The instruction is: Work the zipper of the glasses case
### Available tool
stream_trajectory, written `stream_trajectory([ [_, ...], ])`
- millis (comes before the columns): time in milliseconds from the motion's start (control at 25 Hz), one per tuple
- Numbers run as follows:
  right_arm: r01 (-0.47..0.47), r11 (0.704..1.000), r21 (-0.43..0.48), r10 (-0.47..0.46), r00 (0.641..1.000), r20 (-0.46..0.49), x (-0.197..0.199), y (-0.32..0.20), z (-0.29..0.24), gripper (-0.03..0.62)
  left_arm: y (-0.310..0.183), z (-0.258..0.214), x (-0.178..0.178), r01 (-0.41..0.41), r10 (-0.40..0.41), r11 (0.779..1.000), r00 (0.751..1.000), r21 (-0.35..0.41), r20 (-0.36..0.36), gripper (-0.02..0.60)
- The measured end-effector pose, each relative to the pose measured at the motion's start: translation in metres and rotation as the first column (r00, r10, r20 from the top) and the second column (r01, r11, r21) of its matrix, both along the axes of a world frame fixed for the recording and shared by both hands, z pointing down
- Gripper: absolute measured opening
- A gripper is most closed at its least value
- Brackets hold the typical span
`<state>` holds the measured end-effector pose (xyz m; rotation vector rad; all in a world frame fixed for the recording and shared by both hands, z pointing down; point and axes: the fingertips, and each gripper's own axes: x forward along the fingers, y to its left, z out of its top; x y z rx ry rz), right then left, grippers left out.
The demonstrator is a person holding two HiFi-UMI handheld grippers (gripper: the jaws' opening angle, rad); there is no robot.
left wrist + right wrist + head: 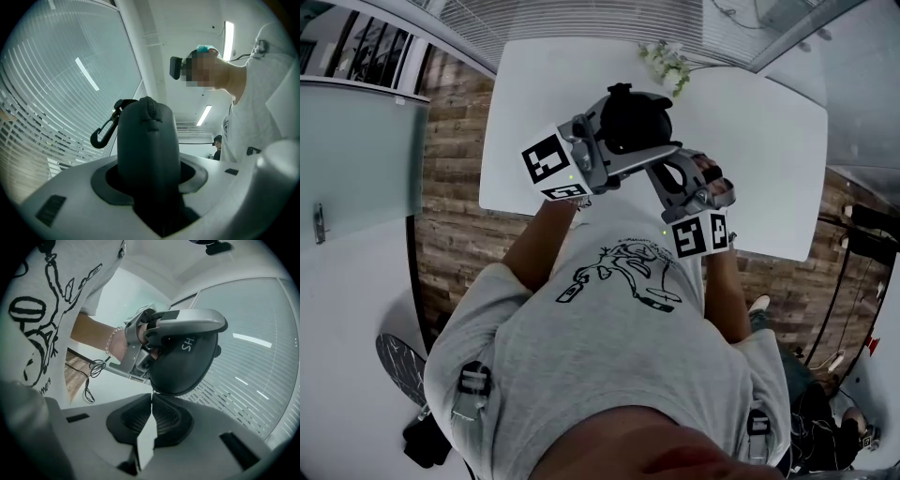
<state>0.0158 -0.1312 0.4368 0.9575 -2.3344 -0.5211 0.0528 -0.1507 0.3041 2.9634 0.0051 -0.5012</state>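
Left tongs (pixel 147 166) clamp the glasses case (pixel 147 136); right tongs (pixel 151 401) pinched shut at its rim, anything between them indiscernible

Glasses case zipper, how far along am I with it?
Done: the left gripper has the glasses case clamped and held up. In hand: the right gripper has its fingers together right at the case's edge. I can't tell whether a pull is pinched there. Left: the zipper looks closed where it shows, so the whole run remains.
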Motion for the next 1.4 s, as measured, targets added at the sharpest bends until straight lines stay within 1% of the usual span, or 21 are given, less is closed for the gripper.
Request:
stream_trajectory([
  [160, -0.009, 1.0, -0.016, 0.009, 1.0, 0.023, -0.001, 0.001, 0.003, 0.026, -0.001, 0.003, -0.001, 0.027, -0.027, 1.0, 1.0, -0.011, 0.002, 0.236],
  [360, -0.027, 0.998, -0.049, 0.031, 0.996, 0.079, 0.002, 0.002, 0.001, 0.052, -0.002, 0.002, -0.003, 0.086, -0.086, 0.996, 0.996, 0.022, 0.025, 0.236],
  [440, -0.04, 0.997, -0.059, 0.046, 0.994, 0.097, 0.007, 0.001, 0.0, 0.057, -0.005, 0.001, -0.007, 0.115, -0.115, 0.993, 0.993, 0.023, 0.023, 0.236],
  [600, -0.091, 0.993, -0.07, 0.1, 0.984, 0.148, 0.023, 0.0, -0.007, 0.051, -0.012, 0.004, -0.014, 0.19, -0.191, 0.981, 0.981, 0.03, 0.041, 0.236],
  [760, -0.153, 0.984, -0.091, 0.169, 0.961, 0.217, 0.043, -0.003, -0.019, 0.046, -0.015, 0.01, -0.017, 0.253, -0.254, 0.967, 0.965, 0.03, 0.065, 0.236],
  [840, -0.175, 0.981, -0.086, 0.192, 0.942, 0.275, 0.051, -0.004, -0.031, 0.038, -0.017, 0.012, -0.019, 0.297, -0.3, 0.954, 0.951, 0.042, 0.079, 0.236],
  [880, -0.183, 0.98, -0.078, 0.198, 0.927, 0.32, 0.054, -0.003, -0.04, 0.037, -0.018, 0.012, -0.02, 0.325, -0.329, 0.944, 0.94, 0.054, 0.085, 0.236],
  [1000, -0.224, 0.972, -0.074, 0.234, 0.862, 0.449, 0.065, 0.0, -0.064, 0.021, -0.017, 0.012, -0.025, 0.401, -0.408, 0.912, 0.908, 0.093, 0.092, 0.236],
  [1120, -0.261, 0.959, -0.109, 0.279, 0.816, 0.506, 0.076, 0.003, -0.081, 0.008, -0.016, 0.011, -0.031, 0.455, -0.466, 0.883, 0.879, 0.115, 0.103, 0.236],
  [1160, -0.267, 0.957, -0.117, 0.288, 0.807, 0.515, 0.08, 0.004, -0.086, 0.006, -0.016, 0.01, -0.031, 0.468, -0.481, 0.875, 0.87, 0.124, 0.11, 0.236],
  [1280, -0.274, 0.954, -0.12, 0.295, 0.804, 0.516, 0.093, 0.008, -0.096, 0.006, -0.012, 0.007, -0.031, 0.499, -0.518, 0.853, 0.845, 0.154, 0.13, 0.236],
  [1400, -0.289, 0.948, -0.13, 0.313, 0.786, 0.534, 0.102, 0.011, -0.106, 0.006, -0.008, 0.007, -0.027, 0.517, -0.541, 0.84, 0.823, 0.165, 0.171, 0.236],
])
